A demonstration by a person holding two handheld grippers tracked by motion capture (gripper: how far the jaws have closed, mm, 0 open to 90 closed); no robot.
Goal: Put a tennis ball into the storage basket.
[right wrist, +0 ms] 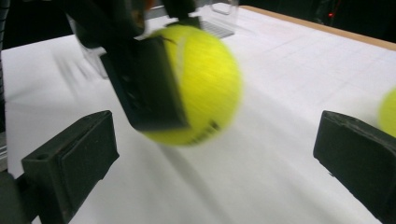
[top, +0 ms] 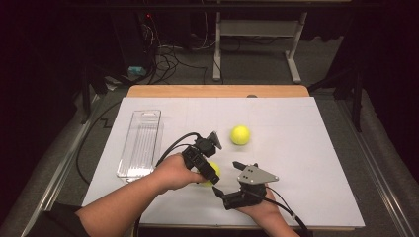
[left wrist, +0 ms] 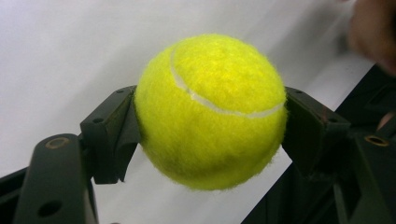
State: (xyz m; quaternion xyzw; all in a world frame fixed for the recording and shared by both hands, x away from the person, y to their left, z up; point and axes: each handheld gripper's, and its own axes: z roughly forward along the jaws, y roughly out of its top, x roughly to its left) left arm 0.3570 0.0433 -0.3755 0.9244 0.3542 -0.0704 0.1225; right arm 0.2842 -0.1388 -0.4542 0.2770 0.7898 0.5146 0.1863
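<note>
My left gripper [top: 209, 171] is shut on a yellow tennis ball [top: 215, 172] near the middle front of the white table sheet [top: 306, 163]. In the left gripper view the ball [left wrist: 210, 112] is clamped between both black jaws, held just above the sheet. My right gripper [top: 226, 178] stands open just right of it and nearer the front edge, its jaws pointing at the held ball. In the right gripper view that ball [right wrist: 205, 84] hangs ahead of the wide-apart jaws of the right gripper [right wrist: 215, 163], with nothing between them. A second tennis ball [top: 240, 135] lies loose farther back.
A clear plastic tray [top: 141, 143] lies lengthwise on the left of the sheet. The second ball [right wrist: 388, 112] shows at the right edge of the right gripper view. The wooden table edge [top: 217, 91] runs along the back, with cables and a table frame on the floor beyond.
</note>
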